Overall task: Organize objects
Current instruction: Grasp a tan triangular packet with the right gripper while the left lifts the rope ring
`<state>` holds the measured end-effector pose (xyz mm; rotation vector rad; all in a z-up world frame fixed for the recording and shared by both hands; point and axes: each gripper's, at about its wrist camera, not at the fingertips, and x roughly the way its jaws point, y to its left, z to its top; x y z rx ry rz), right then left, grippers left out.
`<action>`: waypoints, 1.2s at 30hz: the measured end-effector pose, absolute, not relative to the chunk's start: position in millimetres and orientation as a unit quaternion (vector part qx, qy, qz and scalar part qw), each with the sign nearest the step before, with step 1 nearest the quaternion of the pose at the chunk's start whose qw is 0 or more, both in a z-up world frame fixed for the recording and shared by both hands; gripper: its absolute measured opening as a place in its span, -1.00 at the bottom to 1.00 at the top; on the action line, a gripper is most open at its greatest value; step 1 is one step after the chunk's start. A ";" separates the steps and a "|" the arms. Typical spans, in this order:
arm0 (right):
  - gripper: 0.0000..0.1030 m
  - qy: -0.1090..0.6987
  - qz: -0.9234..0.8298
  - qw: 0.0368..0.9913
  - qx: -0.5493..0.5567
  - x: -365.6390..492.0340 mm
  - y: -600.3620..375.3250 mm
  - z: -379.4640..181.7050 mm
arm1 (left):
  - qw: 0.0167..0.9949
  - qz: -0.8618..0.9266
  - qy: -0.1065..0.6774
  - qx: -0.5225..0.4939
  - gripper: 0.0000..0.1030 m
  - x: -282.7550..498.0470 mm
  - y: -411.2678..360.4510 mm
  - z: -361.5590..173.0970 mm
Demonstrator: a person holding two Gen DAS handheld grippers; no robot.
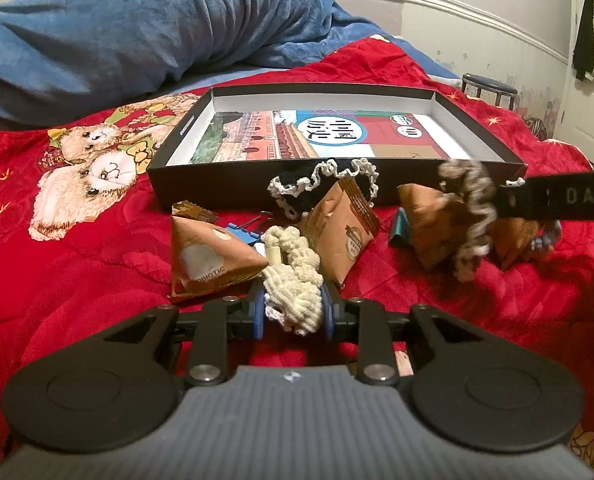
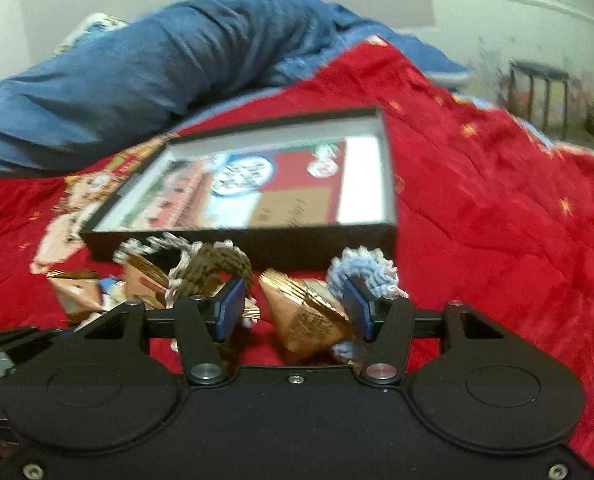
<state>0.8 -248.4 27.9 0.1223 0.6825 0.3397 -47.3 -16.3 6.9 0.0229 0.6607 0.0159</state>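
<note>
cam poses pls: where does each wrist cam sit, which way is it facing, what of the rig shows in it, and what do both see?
Left wrist: rides the left gripper, low over the red quilt, facing the black box; its fingers pinch a cream scrunchie; the right gripper's finger crosses at right.
Right wrist: rides the right gripper, tilted, blurred, facing the same box; jaws open around a brown packet.
Shared: box, quilt, blue blanket, stool, packets and scrunchies.
</note>
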 end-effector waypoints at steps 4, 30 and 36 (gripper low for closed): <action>0.04 0.371 0.149 0.915 0.060 9.8 -249.0 14.0 | 0.946 0.006 0.323 0.009 -0.46 -46.3 -15.3 7.0; -0.17 0.310 0.152 0.931 0.120 -0.5 -257.5 32.5 | 0.949 0.002 0.315 0.014 -0.59 -51.5 -16.6 8.5; -0.17 0.305 0.178 0.928 0.121 -2.2 -251.4 35.1 | 0.953 -0.002 0.301 0.016 -0.59 -58.0 -16.7 12.0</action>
